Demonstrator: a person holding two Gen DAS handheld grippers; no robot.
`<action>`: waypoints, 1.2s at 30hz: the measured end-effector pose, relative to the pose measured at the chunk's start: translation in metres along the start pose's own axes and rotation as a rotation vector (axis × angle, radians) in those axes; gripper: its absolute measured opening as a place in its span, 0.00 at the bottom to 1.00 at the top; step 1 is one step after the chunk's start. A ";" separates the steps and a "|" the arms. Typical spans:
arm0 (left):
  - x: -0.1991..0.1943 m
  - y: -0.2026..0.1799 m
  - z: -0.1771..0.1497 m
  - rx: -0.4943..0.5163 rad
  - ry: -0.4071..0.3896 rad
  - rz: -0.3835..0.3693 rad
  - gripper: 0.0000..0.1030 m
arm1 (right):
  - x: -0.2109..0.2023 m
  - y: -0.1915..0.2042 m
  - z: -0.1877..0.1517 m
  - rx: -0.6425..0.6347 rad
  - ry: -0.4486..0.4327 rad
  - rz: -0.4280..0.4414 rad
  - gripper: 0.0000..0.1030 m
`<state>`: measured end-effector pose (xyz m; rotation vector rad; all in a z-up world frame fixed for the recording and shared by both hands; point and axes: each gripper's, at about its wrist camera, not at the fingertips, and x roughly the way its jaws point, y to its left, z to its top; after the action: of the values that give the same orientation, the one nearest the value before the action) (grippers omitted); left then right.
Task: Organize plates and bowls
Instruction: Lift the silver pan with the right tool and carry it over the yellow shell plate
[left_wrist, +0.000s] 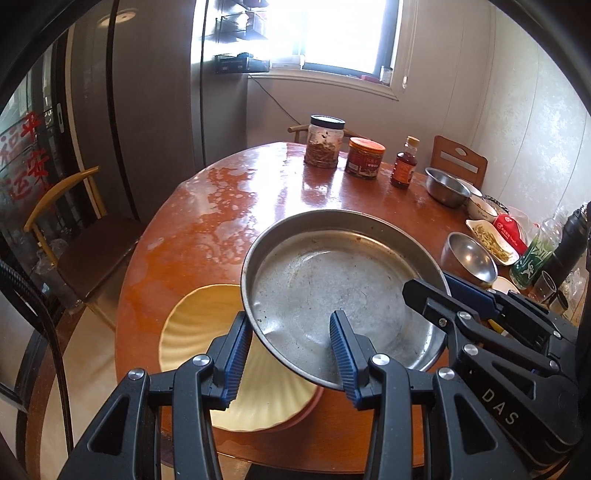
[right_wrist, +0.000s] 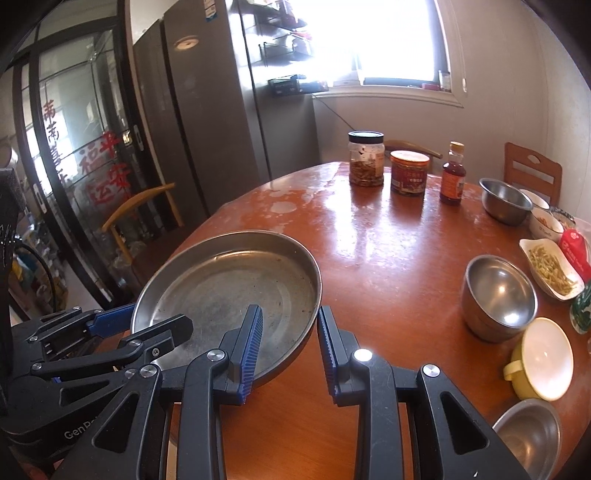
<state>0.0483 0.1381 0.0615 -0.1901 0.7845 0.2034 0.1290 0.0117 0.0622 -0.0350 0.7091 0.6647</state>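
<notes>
left wrist view: both tools, left tool (left_wrist: 291, 350) and right tool (right_wrist: 290, 349), grip the empty steel pan (left_wrist: 332, 291) over a yellow plate (left_wrist: 199, 332)

The round pan (left_wrist: 325, 280) is dull, scuffed, stained metal. The table (right_wrist: 388, 258) is glossy reddish wood, worn pale in patches. The cream ribbed plate (left_wrist: 192, 325) looks smooth. The steel bowl (right_wrist: 500, 291) shines brightly.
</notes>
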 end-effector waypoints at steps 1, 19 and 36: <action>-0.001 0.003 0.000 -0.005 -0.002 0.003 0.42 | 0.001 0.003 0.000 -0.006 -0.001 0.002 0.31; 0.001 0.053 -0.007 -0.057 -0.015 0.077 0.42 | 0.034 0.053 0.002 -0.076 0.021 0.069 0.31; 0.040 0.070 -0.027 -0.068 0.063 0.087 0.42 | 0.072 0.066 -0.017 -0.111 0.105 0.070 0.31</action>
<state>0.0402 0.2031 0.0077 -0.2275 0.8501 0.3075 0.1212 0.0998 0.0176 -0.1491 0.7765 0.7731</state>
